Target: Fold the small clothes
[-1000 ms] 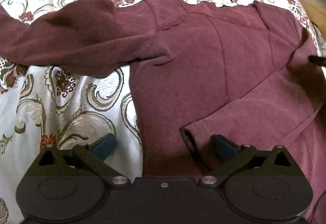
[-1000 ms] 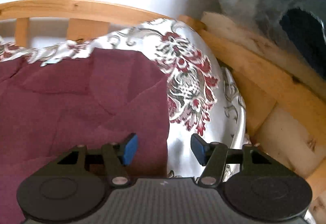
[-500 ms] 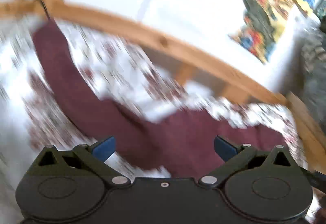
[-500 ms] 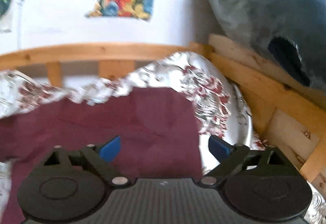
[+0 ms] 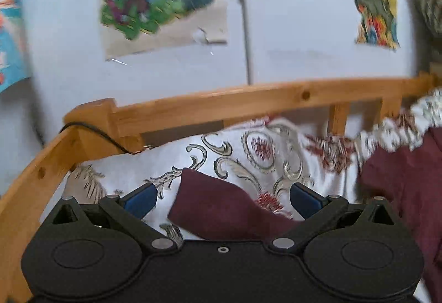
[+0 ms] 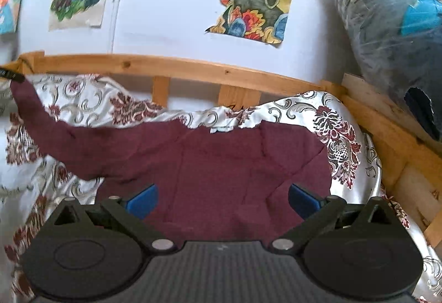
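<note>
Red sleeve [image 5: 221, 209] lies just ahead of the wide-open left claw [image 5: 222, 199], so pinch its tip; right claw [image 6: 222, 196] waits open over the shirt [image 6: 221, 165].

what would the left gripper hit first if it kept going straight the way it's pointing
Most likely the maroon sleeve end, which lies between the open fingers of the left gripper. Past it comes the patterned bedcover, then the wooden rail. Depth is unclear.
</note>
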Motion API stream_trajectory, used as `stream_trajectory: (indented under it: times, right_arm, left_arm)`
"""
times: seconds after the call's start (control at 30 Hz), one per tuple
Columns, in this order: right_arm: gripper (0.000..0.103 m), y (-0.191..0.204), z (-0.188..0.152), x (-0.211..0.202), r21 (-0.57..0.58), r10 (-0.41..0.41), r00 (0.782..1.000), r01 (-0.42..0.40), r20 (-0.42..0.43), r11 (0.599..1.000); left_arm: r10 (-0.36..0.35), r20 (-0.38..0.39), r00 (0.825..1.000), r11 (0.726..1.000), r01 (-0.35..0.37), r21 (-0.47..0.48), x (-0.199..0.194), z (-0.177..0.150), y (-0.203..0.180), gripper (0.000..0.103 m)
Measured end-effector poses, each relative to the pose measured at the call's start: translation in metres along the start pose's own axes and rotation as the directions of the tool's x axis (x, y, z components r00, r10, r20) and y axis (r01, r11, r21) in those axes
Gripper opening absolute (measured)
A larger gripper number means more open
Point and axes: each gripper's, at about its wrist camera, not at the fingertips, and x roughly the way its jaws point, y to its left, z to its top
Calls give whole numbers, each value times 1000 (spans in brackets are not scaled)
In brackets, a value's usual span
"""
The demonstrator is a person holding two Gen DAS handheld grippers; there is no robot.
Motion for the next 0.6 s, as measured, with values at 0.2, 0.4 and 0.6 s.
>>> stream_trajectory:
  times: [0.2,0.4,0.6]
  right_arm:
    - [103,-14,-10,5,41,-30,999,30,-13,999]
    - [103,-22,-12,10,70,-31,999,32,-13,997]
    - [103,-25,-13,11,91,-34,999,35,-7,995]
  left_arm:
    - [-44,-124,991,979,67,191,32,10,-2,77]
    - [50,-239,970,953,26,303,40,11,-11,10]
    - [71,-304,950,986,-21,163,4,36,-5,5]
